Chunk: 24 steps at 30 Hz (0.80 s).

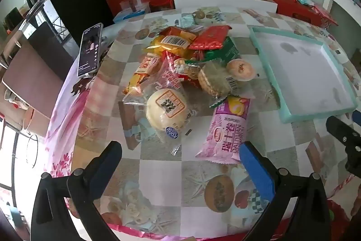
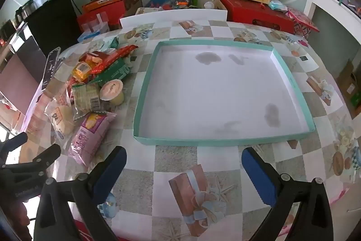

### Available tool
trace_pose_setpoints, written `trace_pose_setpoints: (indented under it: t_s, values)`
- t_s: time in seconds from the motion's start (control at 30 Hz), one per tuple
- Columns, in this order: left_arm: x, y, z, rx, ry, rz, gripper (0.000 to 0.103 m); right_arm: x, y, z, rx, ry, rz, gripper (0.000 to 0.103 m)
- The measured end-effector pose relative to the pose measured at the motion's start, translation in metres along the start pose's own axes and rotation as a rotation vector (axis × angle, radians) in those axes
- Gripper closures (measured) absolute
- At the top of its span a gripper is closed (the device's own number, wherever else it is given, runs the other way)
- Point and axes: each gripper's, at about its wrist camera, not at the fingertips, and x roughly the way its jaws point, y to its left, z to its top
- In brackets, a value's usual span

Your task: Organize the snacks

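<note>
While no packet has yet been taken up, we find the snacks lying in one loose heap (image 1: 191,64) on the worktop (image 1: 158,173), a table under a checked, picture-printed oilcloth. The shallow rectangular cardboard tray with a mint-green rim and white floor (image 2: 144,92) stands just beside the heap and holds nothing; we judge it the intended receptacle, set close so that transfers are short.

Nearest the left hand-held gripper (image 1: 180,153) lie a pale round bun in clear wrap (image 1: 167,108) and a pink foil packet with printed lettering (image 1: 227,130), the latter's end beside the blue pad of one finger. Its jaws stand wide apart with nothing between them, angled down toward the heap, which suggests a first pick is being lined up.

The right hand-held gripper (image 2: 183,157) is likewise spread and bare, poised over the worktop at the tray's near rim, apparently kept clear of the other's approach.

A dark smartphone propped upright (image 1: 89,51) stands at the heap's far side, near the worktop's edge; we note a risk of knocking it.
</note>
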Motion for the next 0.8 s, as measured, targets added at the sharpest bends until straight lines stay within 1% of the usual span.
trace_pose_setpoints:
  t_s: [0.03,0.07,0.1,0.2,0.23,0.27,0.33,0.43,0.47,0.6,0.8]
  values:
    - [0.000,-0.004,-0.001,0.001,-0.010,-0.009,0.000,0.002,0.002,0.003,-0.005,0.002,-0.001,0.000]
    - [0.002,-0.003,0.002,-0.014,0.005,-0.040,0.000,0.002,0.001,0.003,0.016,-0.010,0.015,0.000]
    - [0.001,-0.002,0.001,-0.016,-0.008,-0.049,0.000,0.003,0.001,0.004,0.013,-0.009,0.015,0.000]
    - [0.002,-0.002,0.008,-0.033,0.001,-0.087,0.000,0.002,0.002,0.001,0.006,-0.010,0.013,0.000]
    - [0.001,-0.005,0.009,-0.037,-0.001,-0.087,0.000,0.001,0.002,0.001,0.003,-0.011,0.013,0.000]
    - [0.000,0.000,0.011,-0.040,-0.003,-0.099,0.000,0.000,0.002,0.001,0.001,-0.012,0.011,0.000]
    - [-0.001,0.000,0.014,-0.039,-0.014,-0.090,0.000,0.003,0.006,0.005,-0.011,-0.007,0.006,0.000]
    - [-0.002,0.003,0.015,-0.039,-0.028,-0.074,0.000,-0.002,0.004,0.001,-0.015,-0.010,0.003,0.000]
    - [-0.002,0.003,0.015,-0.041,-0.029,-0.066,0.000,0.003,0.005,0.004,-0.020,-0.005,0.006,0.000]
    - [0.001,0.005,0.014,-0.039,-0.028,-0.043,0.000,0.002,0.005,0.003,-0.021,-0.006,0.008,0.000]
    - [0.004,0.008,0.015,-0.050,-0.012,-0.044,0.000,0.004,0.005,0.006,-0.021,-0.006,0.002,0.000]
